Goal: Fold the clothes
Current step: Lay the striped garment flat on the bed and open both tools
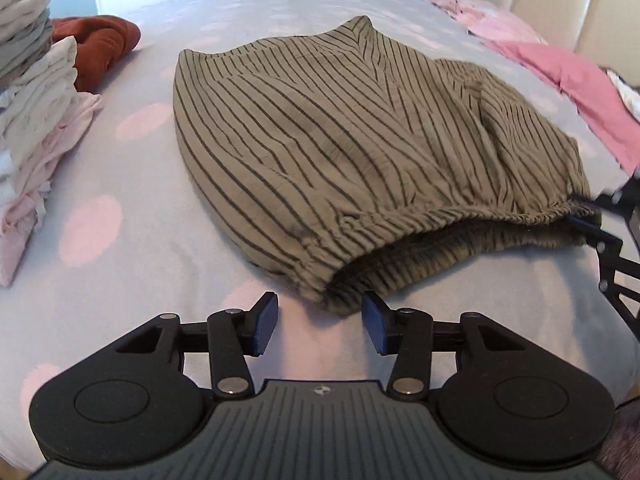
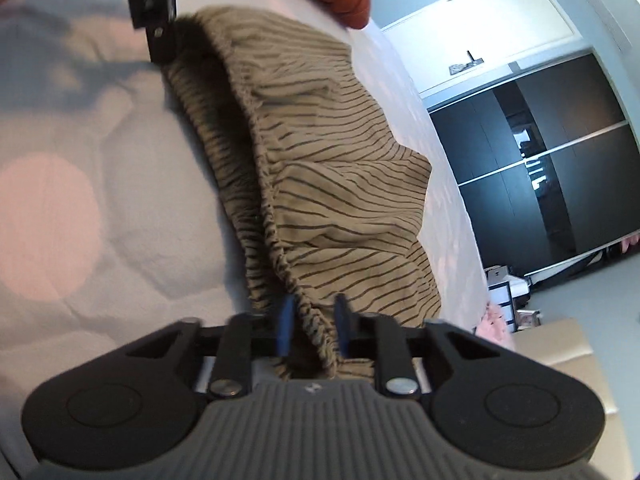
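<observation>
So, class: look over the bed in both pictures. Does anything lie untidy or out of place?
Yes. Beside the neat stack of folded clothes, a rust-red garment lies crumpled, not folded. The striped shorts have a gaping waistband, one end pinched in the right tongs. Pink clothes sprawl along the far edge.

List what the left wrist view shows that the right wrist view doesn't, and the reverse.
Left wrist only: the folded stack, pink clothes, and the open left hand-held gripper just short of the waistband. Right wrist only: the dark wardrobe, and the right hand-held gripper shut on the waistband. Both: the striped shorts, rust garment, spotted bedsheet.
</observation>
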